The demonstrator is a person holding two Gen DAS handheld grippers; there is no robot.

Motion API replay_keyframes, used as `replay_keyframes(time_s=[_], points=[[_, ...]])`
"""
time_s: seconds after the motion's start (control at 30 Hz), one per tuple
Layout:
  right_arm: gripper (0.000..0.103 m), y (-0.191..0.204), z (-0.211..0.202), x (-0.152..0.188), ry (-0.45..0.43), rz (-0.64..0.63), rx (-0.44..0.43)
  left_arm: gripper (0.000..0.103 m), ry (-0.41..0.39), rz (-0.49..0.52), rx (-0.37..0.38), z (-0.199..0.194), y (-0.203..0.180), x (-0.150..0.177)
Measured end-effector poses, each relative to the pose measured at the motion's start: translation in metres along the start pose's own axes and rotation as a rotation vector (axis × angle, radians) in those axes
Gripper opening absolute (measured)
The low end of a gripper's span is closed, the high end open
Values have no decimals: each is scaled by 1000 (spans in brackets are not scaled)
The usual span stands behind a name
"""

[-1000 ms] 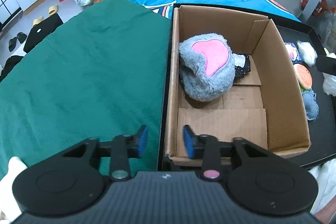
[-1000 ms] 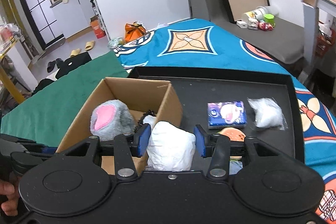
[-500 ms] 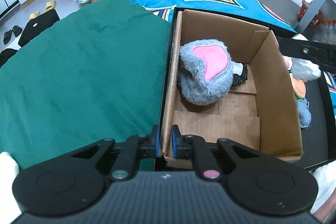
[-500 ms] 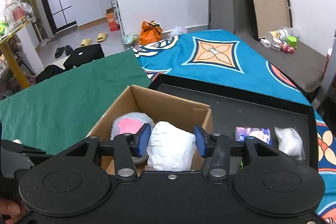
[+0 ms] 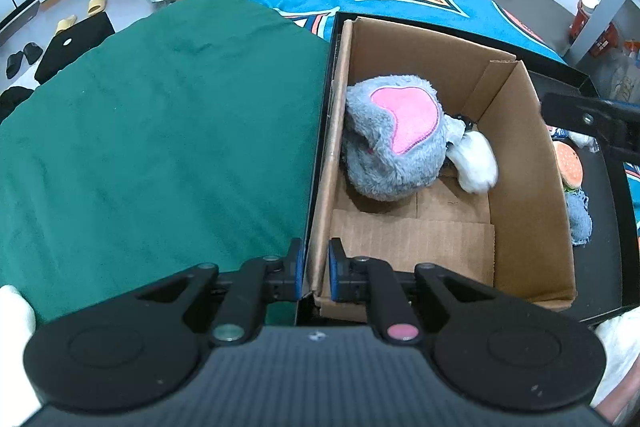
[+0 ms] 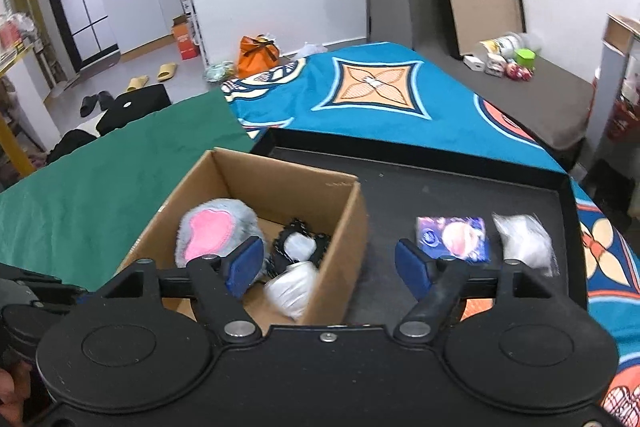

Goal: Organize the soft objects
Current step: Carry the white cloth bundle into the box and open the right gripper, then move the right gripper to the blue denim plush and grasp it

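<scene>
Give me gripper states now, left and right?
Left gripper: jaws shut on the cardboard box wall.
Right gripper: jaws opening, nothing between them; white soft bundle lies in the box.

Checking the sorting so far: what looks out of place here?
Nothing is spilled or damaged. Several soft items still lie loose on the black tray outside the box: a burger toy, a blue packet, a white bag.

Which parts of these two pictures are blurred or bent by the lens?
Right wrist view: the white bundle in the box is smeared by motion, the rest is sharp; walls and door frames bow outward. Left wrist view: mostly sharp, with slight smear on the bundle; the tray edge and the green cloth curve strongly toward the borders.
</scene>
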State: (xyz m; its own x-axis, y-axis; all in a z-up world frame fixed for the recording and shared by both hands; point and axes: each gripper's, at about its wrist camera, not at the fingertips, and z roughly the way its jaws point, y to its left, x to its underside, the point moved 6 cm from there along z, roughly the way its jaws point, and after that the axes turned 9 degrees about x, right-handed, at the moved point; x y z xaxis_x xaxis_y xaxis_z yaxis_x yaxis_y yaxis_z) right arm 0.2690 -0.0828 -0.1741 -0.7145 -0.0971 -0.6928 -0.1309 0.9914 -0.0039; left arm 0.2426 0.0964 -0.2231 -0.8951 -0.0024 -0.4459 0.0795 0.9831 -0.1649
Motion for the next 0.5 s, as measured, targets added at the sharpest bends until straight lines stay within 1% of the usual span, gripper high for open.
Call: replay_keyframes(time_s=[0.37, 0.47, 0.5], points=[[72, -48, 0, 16, 18, 100, 17, 16, 23, 57, -80, -2, -10, -1], [72, -58, 1, 20, 19, 116, 16, 21, 30, 62, -102, -3, -11, -1], [72, -61, 1, 21, 21, 122, 15, 25, 31, 62, -108, -4, -12, -1]])
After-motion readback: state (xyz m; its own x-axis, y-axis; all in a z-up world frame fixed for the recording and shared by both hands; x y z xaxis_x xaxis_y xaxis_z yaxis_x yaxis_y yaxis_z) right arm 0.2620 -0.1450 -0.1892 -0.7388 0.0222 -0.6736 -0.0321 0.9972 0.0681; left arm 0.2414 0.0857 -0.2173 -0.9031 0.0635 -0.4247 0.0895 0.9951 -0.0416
